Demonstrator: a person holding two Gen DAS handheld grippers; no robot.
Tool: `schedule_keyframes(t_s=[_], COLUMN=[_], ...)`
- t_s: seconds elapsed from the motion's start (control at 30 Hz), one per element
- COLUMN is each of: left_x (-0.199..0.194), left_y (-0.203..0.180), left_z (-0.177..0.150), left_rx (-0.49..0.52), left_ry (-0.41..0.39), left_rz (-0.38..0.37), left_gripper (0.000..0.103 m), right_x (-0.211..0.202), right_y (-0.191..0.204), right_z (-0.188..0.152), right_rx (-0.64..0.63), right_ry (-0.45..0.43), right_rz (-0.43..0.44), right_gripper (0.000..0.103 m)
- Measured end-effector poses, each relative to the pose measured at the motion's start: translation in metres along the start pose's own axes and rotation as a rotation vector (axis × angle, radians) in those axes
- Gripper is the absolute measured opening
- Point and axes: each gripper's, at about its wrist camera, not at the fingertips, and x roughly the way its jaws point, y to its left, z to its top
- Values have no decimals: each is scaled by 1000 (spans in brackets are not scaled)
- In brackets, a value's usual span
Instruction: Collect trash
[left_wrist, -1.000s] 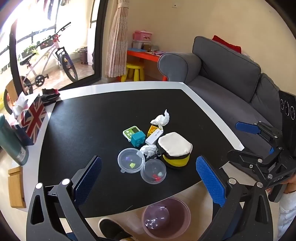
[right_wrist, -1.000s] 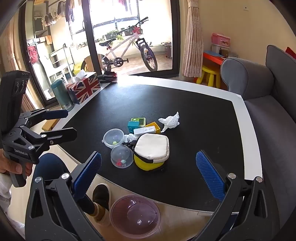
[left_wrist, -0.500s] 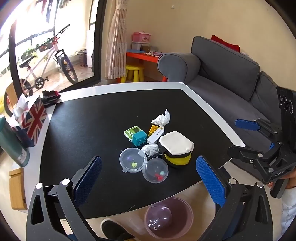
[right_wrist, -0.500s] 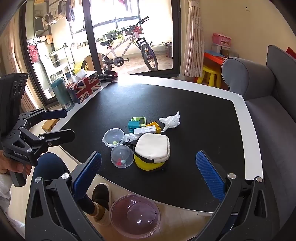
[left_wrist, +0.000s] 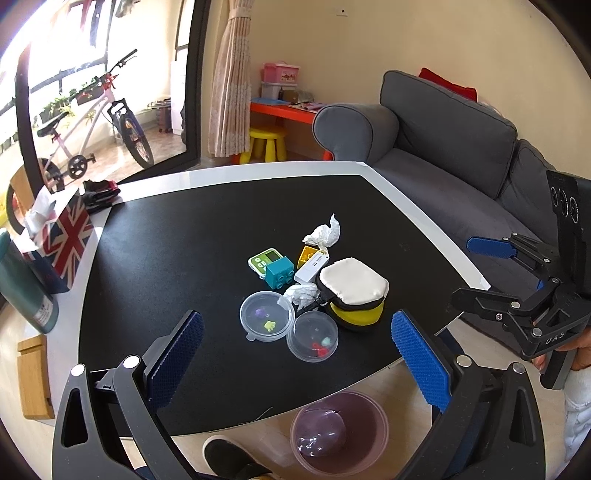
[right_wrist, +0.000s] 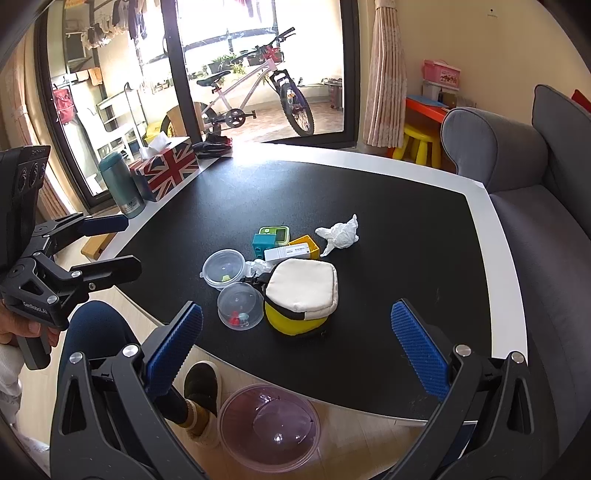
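Note:
Two crumpled white tissues lie on the black table: a larger one (left_wrist: 325, 234) (right_wrist: 340, 234) at the far side of the clutter, a smaller one (left_wrist: 301, 293) (right_wrist: 258, 266) between the round containers and the pouch. A purple trash bin (left_wrist: 338, 432) (right_wrist: 267, 426) stands on the floor below the table's near edge. My left gripper (left_wrist: 295, 354) is open and empty above the near edge. My right gripper (right_wrist: 295, 347) is open and empty, also short of the clutter. Each gripper shows in the other's view: the right (left_wrist: 480, 269), the left (right_wrist: 110, 240).
Among the clutter are a white-and-yellow pouch (left_wrist: 354, 295), two clear round containers (left_wrist: 266, 315) (left_wrist: 316, 336), a teal block (left_wrist: 279, 273), a green timer (left_wrist: 263, 258), a yellow block and a white stick. A Union Jack tissue box (right_wrist: 166, 168) and green bottle (right_wrist: 120, 184) stand at the table's left edge. A grey sofa (left_wrist: 461, 147) is to the right.
Both grippers have shifted only slightly; the view of the clutter has drifted a little. Nothing on the table has moved.

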Motion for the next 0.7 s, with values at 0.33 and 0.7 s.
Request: schedule_keyframes(t_s=[0.33, 0.7], left_x=[2, 1], left_y=[-1, 0], left_z=[-2, -2], left_rx=[0, -10], left_ry=[4, 2], left_rz=[11, 1], left_gripper=[97, 97], right_x=[2, 1], right_y=[0, 0], right_z=[0, 0], right_rx=[1, 1], right_ry=[2, 3], right_rz=[1, 1], right_gripper=[100, 100])
